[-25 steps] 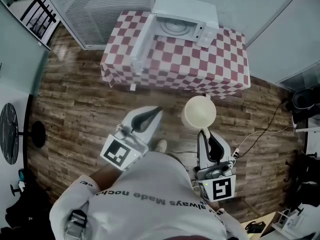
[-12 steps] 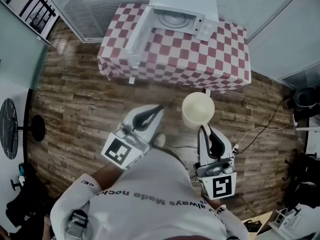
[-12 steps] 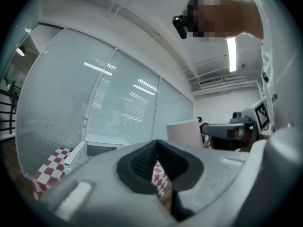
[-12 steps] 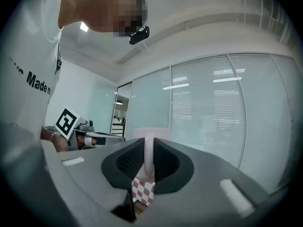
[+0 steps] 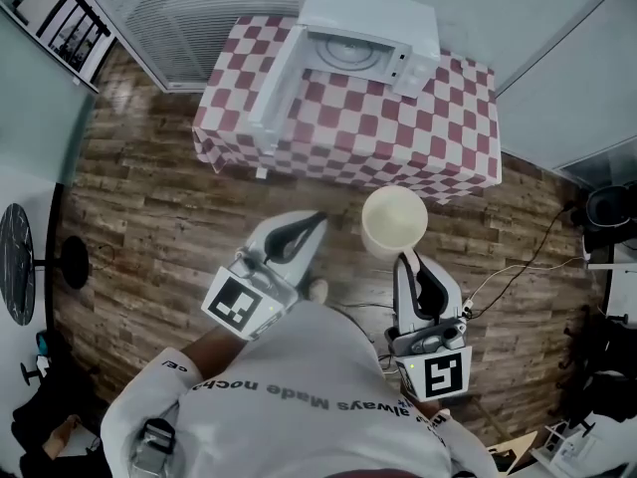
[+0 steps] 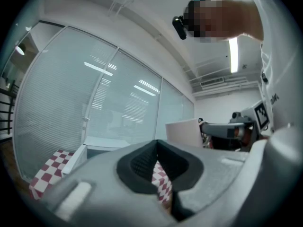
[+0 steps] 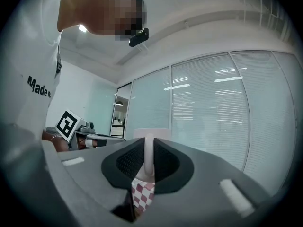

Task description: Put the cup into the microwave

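A cream cup (image 5: 394, 223) hangs over the wooden floor, short of the table. My right gripper (image 5: 407, 259) is shut on its handle; in the right gripper view the handle (image 7: 148, 157) is pinched between the jaws with the cup (image 7: 151, 132) beyond. My left gripper (image 5: 314, 218) sits shut and empty to the cup's left; in the left gripper view the cup (image 6: 183, 133) shows at right. The white microwave (image 5: 363, 43) stands at the table's far edge with its door (image 5: 273, 85) swung open to the left.
The red-and-white checked table (image 5: 428, 127) lies ahead across a strip of wooden floor (image 5: 149, 217). Glass walls with blinds (image 5: 199, 8) stand behind it. A black round stool (image 5: 20, 267) is at far left; cables (image 5: 518, 267) trail on the floor at right.
The table and microwave have shifted slightly in the head view as the person moves. Both grippers and the cup keep about the same place relative to the body.
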Available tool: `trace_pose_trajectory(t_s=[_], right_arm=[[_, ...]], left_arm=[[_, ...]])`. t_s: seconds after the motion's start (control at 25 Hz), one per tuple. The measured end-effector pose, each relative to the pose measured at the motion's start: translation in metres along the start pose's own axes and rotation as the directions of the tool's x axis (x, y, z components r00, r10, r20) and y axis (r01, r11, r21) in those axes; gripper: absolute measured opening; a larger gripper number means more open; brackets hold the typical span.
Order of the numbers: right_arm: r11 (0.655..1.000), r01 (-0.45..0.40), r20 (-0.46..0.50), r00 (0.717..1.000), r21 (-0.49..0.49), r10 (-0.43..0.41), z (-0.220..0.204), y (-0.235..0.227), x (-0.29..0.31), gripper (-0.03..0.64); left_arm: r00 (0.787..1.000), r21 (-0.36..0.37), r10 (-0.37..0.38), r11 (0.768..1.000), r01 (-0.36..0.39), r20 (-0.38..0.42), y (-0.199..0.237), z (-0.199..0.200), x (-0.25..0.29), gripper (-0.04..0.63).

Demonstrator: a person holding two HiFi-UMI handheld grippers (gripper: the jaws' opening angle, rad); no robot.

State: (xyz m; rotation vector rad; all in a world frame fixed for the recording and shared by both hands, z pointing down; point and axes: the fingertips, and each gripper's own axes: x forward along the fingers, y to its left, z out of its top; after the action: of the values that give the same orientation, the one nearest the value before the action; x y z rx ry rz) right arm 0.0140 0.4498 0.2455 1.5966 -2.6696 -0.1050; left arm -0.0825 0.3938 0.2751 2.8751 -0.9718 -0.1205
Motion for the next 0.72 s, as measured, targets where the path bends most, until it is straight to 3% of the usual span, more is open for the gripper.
trace_pose_trajectory(t_s=[0.72], right_arm=[[0.999,0.029,0.006,1.000,-0.033,-0.029,0.012,-0.054,0.170,0.037]], left_arm=[[0.998,-0.003,-0.069,0.998,0.069,-0.005,0.149,0.029,0.086,0.005]])
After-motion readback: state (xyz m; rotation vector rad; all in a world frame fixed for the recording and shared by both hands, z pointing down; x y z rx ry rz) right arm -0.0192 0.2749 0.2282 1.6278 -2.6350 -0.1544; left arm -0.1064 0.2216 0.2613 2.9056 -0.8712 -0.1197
